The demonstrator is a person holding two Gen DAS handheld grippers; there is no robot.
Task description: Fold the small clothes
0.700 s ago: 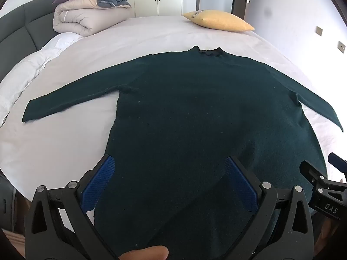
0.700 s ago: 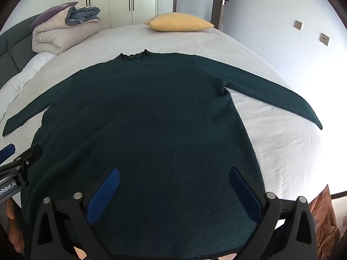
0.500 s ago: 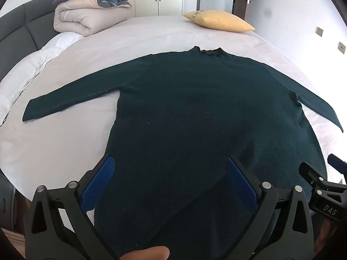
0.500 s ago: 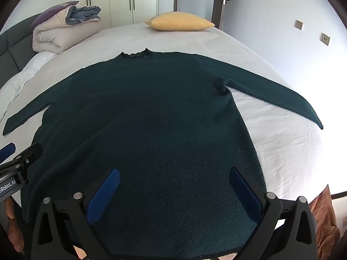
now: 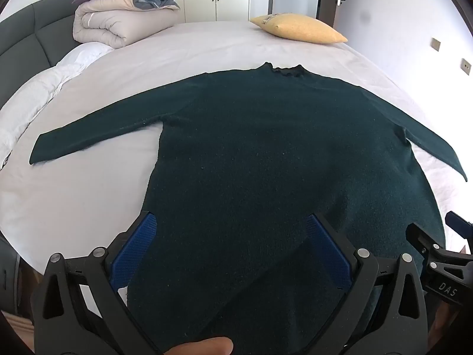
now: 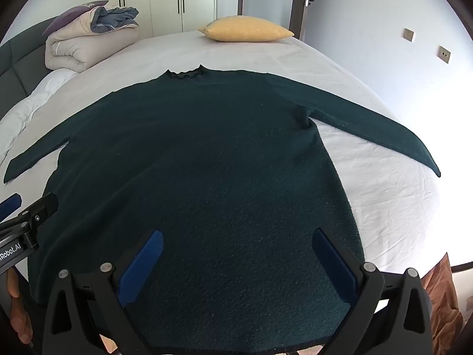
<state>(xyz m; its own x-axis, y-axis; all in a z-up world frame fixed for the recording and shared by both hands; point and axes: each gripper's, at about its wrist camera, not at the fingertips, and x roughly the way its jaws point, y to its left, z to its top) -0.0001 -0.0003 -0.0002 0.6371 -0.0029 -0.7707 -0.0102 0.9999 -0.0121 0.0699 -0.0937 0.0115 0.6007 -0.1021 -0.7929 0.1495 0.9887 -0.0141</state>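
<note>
A dark green long-sleeved sweater (image 5: 266, 148) lies flat on the white bed (image 5: 88, 201), neck away from me, both sleeves spread out to the sides. It also shows in the right wrist view (image 6: 207, 162). My left gripper (image 5: 233, 236) is open and empty, above the sweater's lower left part near the hem. My right gripper (image 6: 236, 251) is open and empty, above the lower right part near the hem. Each gripper's tip shows at the edge of the other's view.
A yellow pillow (image 5: 298, 29) lies at the far side of the bed. A folded duvet stack (image 5: 124, 20) sits at the far left by the dark headboard (image 5: 20, 44). Wardrobe doors (image 6: 165, 0) and a door stand behind.
</note>
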